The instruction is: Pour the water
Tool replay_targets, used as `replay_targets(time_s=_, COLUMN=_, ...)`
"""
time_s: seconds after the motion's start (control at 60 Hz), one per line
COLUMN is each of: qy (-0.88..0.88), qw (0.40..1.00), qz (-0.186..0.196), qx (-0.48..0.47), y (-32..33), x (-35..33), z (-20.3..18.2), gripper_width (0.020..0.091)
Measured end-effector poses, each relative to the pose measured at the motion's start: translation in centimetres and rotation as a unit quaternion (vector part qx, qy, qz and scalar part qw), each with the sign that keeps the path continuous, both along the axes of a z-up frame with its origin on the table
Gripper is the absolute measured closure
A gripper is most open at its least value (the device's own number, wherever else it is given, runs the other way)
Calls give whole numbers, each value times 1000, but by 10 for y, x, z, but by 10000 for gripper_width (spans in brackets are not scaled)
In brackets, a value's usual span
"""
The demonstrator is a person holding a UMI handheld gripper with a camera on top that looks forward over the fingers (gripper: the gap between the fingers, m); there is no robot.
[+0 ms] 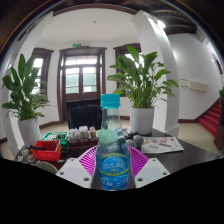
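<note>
While the tool (113, 172) pointed forward over the dark surface (190, 152), a clear water bottle (113, 150) with a blue cap and a blue label stood upright between its two white fingers (73, 171). Both fingers appeared to press against the bottle's lower sides, so the tool looked closed on it. A pink, ribbed round item (137, 157) showed just behind the bottle on both sides; what it was could not be told. To the left lay a red object (44, 154) and a cluttered tray of small things (78, 138). Papers (163, 144) rested on the surface to the right. Farther back, a leafy plant in a white pot (27, 128) stood on the left and another potted plant (142, 118) on the right, with a dark wooden double door (81, 80) beyond them.
</note>
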State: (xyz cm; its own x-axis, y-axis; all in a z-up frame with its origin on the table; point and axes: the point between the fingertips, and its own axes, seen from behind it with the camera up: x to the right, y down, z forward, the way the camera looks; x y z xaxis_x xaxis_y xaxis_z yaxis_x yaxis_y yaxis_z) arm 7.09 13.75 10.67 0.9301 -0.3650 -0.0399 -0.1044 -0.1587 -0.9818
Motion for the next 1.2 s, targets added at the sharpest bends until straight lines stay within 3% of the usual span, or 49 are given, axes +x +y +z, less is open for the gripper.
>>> replay_targets(time_s=0.117, qy=-4, qw=1000, qz=1, qx=4, y=-2, x=-3, z=1, gripper_width=647)
replay_targets(time_s=0.217, qy=7, qw=1000, qz=-3, qx=3, y=-3, x=-2, z=0, gripper_width=559)
replay_targets(time_s=0.35, qy=10, qw=999, qz=4, qx=-30, y=-17, x=-6, z=-14, gripper_width=233)
replay_targets(time_s=0.6, qy=25, qw=997, qz=51, qx=-48, y=-101, x=-45, z=-22, gripper_width=253)
replay_targets(time_s=0.883, qy=16, qw=997, qz=69, qx=-24, y=-205, x=-70, z=47, gripper_width=256)
replay_targets(time_s=1.2, qy=-8, qw=993, qz=109, qx=-43, y=-246, x=-109, z=77, gripper_width=264)
